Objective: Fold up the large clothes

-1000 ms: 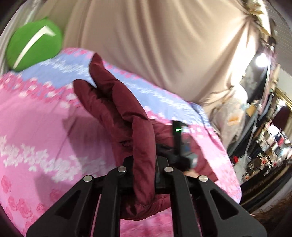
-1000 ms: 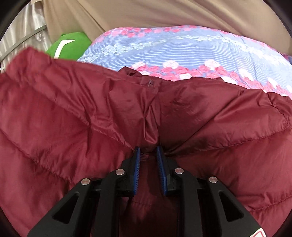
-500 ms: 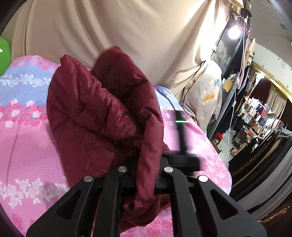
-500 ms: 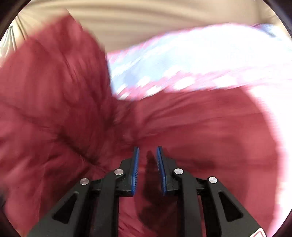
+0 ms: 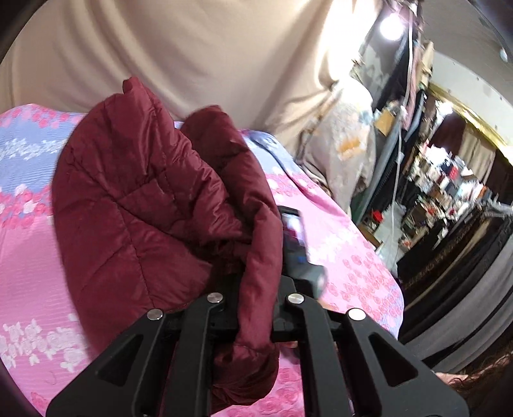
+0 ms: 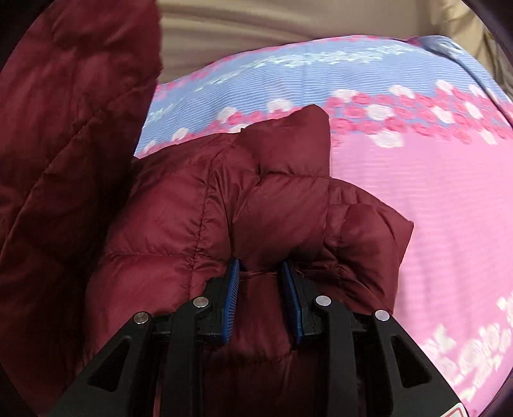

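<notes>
Since a second ago the jacket (image 5: 144, 205) has risen from lying spread on the bedspread (image 5: 25, 243) into a bunched, lifted mass, and the green cushion seen then has left both views.

Surface: one bedspread, pink with bands of pale blue and rows of pink and white flowers (image 6: 416, 179), covering the whole work area. Behind it hangs a beige cloth backdrop (image 5: 192, 54). In the left wrist view the room opens to the right — one bright lamp (image 5: 391, 23), crowded shelves (image 5: 449, 179), a pale flowered bundle (image 5: 346, 154) by the bed's far corner.

Count: one jacket, maroon and quilted; two grippers.

Left gripper (image 5: 255, 308): clamped on a narrow fold of jacket that runs up between its fingers. The rest of the garment stands above the bedspread, long axis roughly upright, leaning left, one corner pointing up at the backdrop. Just right of that fold a blurred black device (image 5: 296, 247) shows; what it is cannot be told.

Right gripper (image 6: 263, 295): blue pads (image 6: 233, 295) pressed on a thick quilted wad — held, though a gap remains between them. From that wrist view a puffed section points away toward the blue band, and a second expanse of jacket fills the left edge. Whether the jacket's lower part touches the bedspread cannot be told.
</notes>
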### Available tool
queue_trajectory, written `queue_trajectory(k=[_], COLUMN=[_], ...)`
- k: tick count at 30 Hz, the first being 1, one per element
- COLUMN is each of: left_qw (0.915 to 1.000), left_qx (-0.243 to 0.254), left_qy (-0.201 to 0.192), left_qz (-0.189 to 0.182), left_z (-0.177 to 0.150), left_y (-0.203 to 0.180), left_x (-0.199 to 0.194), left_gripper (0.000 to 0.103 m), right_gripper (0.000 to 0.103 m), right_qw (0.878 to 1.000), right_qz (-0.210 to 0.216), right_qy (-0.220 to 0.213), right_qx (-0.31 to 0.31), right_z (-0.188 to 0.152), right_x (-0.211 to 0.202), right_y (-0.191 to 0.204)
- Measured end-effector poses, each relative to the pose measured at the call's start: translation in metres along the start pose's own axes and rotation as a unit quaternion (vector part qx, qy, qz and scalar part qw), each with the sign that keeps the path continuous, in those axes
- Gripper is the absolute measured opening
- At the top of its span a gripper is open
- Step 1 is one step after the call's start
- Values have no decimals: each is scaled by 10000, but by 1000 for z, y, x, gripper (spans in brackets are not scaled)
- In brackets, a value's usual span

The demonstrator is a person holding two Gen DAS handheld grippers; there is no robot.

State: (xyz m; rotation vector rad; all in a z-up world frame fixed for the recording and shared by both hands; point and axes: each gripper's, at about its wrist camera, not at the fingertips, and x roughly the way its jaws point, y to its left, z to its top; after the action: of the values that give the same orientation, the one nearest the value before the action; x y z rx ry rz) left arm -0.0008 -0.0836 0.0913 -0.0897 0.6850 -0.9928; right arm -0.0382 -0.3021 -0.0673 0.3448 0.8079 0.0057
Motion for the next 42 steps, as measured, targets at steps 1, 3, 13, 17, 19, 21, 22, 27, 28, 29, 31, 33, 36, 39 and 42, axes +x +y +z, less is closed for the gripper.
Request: queue_trajectory(k=[1, 3, 13, 17, 19, 21, 22, 27, 28, 29, 31, 33, 36, 39, 42], left_qw=[9999, 9992, 9856, 9837, 9840, 9854, 9877, 9995, 9997, 9998, 9987, 9953, 9902, 9876, 9827], left_qx=[62, 180, -100, 124, 201, 212, 187, 269, 243, 163, -184, -459, -661, -438, -50], left_qy=[80, 357, 1685, 1792, 1770, 1687, 1551, 187, 45, 13, 150, 479, 874, 1154, 1353], left_qz=[-12, -52, -82, 42, 55, 16, -13, -35, 51, 148, 462, 703, 860, 965, 1267], left_z=[-1, -5, -45, -52, -53, -50, -48, -56, -63, -69, -90, -112, -138, -152, -151], left_y=[-6, -13, 7, 3, 2, -5, -7, -3, 4, 11, 32, 50, 57, 58, 59], left_x=[9, 34, 146, 158, 155, 144, 130, 20, -1, -13, -29, -26, -10, 4, 13], left_gripper=[8, 8, 8, 9, 11, 17, 22, 83, 83, 86, 89, 89, 89, 80, 42], right_gripper=[29, 28, 31, 38, 43, 49, 51, 68, 69, 69, 69, 69, 69, 65, 53], right_qw=[10000, 9996, 9879, 9867, 9861, 9852, 9852, 9864, 9864, 9864, 9857, 9837, 9806, 9799, 9827], right_qz=[53, 208, 297, 390, 453, 564, 581, 617, 630, 649, 664, 796, 922, 921, 763], right_qy=[-2, -14, -644, -666, -668, -694, -707, -765, -758, -726, -627, -490, -319, -188, -194], right_qx=[20, 173, 1378, 1429, 1450, 1462, 1450, 1315, 1317, 1327, 1416, 1536, 1702, 1759, 1677], right_z=[-2, -2, -37, -50, -53, -53, -56, -67, -67, -68, -69, -69, -70, -73, -76], right_x=[0, -3, -99, -111, -108, -107, -109, -122, -121, -119, -112, -101, -87, -79, -80], right_y=[-2, -10, -93, -98, -92, -94, -95, -96, -98, -98, -101, -103, -103, -98, -90])
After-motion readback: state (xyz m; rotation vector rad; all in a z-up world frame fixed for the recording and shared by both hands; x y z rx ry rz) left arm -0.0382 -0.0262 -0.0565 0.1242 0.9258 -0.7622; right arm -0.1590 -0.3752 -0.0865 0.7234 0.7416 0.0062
